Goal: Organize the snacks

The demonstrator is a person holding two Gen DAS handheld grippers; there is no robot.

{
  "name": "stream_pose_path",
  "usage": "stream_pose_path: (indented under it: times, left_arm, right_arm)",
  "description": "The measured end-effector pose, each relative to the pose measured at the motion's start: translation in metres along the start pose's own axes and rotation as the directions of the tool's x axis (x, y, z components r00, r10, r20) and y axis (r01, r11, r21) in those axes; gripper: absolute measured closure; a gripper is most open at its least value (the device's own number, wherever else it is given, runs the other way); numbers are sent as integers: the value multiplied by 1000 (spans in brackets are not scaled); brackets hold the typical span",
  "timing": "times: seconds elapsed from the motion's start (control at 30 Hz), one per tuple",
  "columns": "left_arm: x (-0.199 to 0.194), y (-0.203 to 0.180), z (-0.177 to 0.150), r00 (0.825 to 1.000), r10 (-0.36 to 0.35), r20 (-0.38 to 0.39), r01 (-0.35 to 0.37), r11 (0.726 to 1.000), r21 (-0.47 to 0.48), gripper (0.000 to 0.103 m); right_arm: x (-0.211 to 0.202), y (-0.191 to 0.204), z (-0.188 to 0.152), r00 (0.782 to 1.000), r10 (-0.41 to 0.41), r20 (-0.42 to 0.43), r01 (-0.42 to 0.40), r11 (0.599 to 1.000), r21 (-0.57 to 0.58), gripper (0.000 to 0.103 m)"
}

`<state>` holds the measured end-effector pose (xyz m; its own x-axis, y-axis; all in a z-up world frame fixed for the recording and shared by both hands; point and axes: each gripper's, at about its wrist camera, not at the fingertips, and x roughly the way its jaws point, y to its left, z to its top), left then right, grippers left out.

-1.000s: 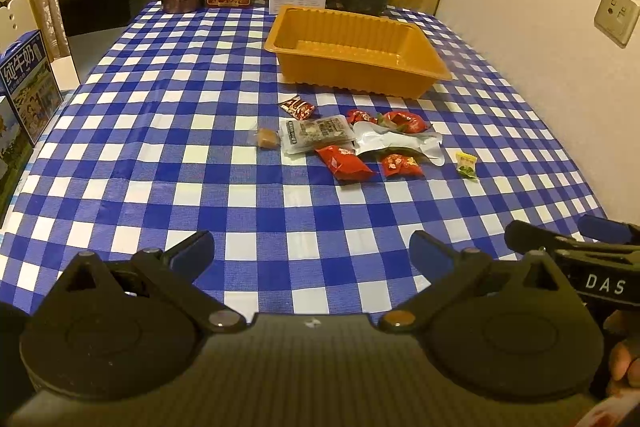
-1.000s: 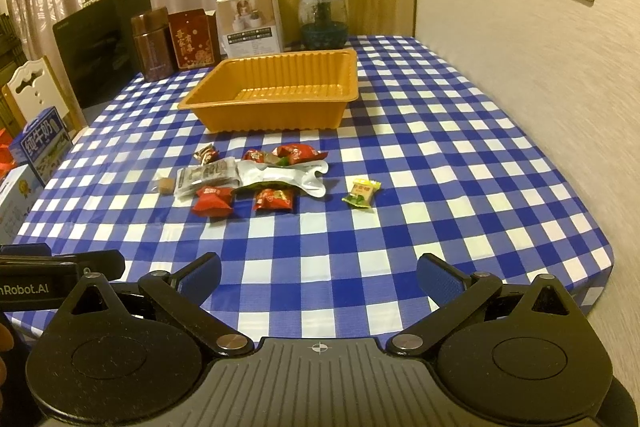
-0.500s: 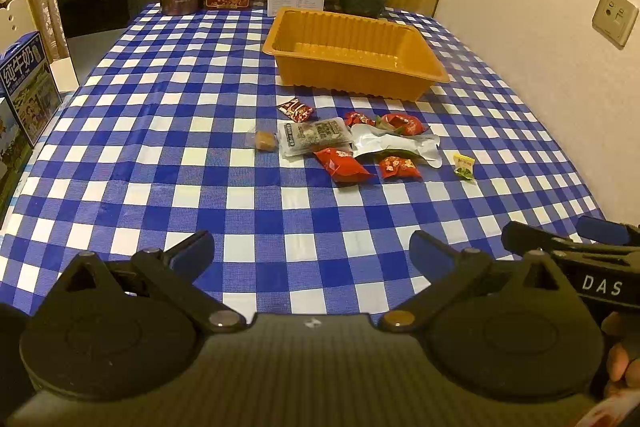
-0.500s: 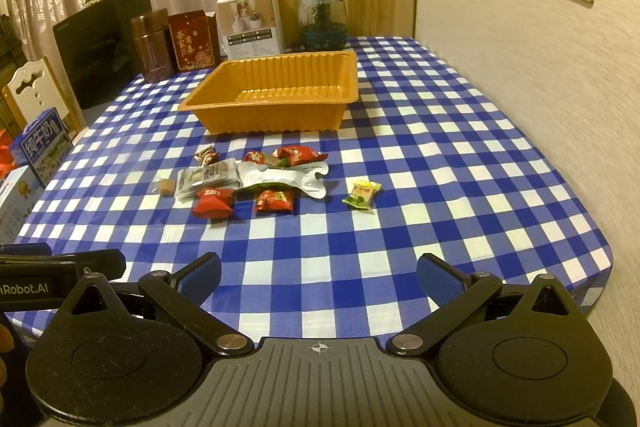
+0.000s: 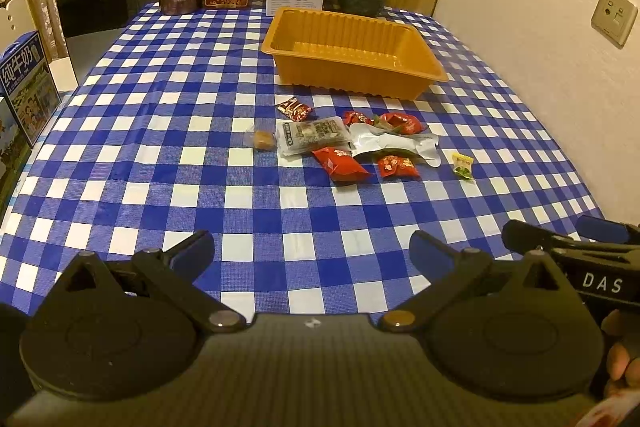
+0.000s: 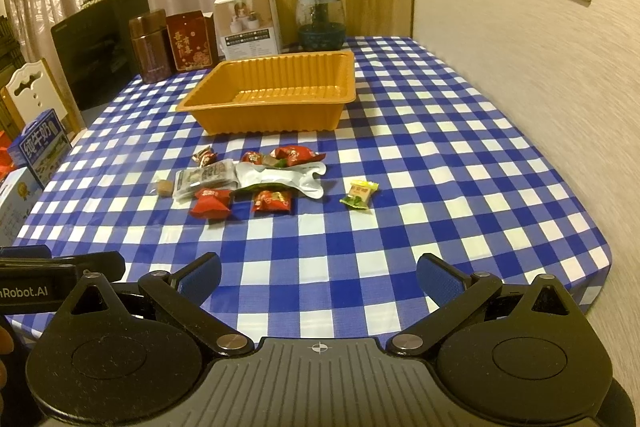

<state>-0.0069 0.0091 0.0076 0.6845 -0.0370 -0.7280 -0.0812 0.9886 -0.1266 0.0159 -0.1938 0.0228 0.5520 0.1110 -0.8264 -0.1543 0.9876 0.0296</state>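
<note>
Hovering wide-jawed and empty-handed, the left gripper (image 5: pixel 312 251) and right gripper (image 6: pixel 319 273) are facing scattered snacks (image 6: pixel 256 181) lying before the empty orange tray (image 6: pixel 276 95), likely needing 1 first pickup.

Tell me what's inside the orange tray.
Nothing shows inside the tray: only its bare ribbed floor. The near wall hides a strip of floor. All snacks lie on the tablecloth in front.

Left gripper (image 5: pixel 312 251) level and low, jaws spread wide, nothing between the blue pads (image 5: pixel 196 253). Right gripper (image 6: pixel 319 273) likewise wide apart, empty, seen at three o'clock from the left camera. Fingertips of a hand (image 5: pixel 620 363) at four o'clock.
</note>
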Motion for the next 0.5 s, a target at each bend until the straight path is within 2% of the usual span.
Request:
stream_pose_path:
  times: [0.5]
  left_arm:
    - [0,0,0,1000,-1,-2,1,1000,-1,0]
  right_arm:
    - [-1,-1,0,1000,-2,-1,2,1000,5,0]
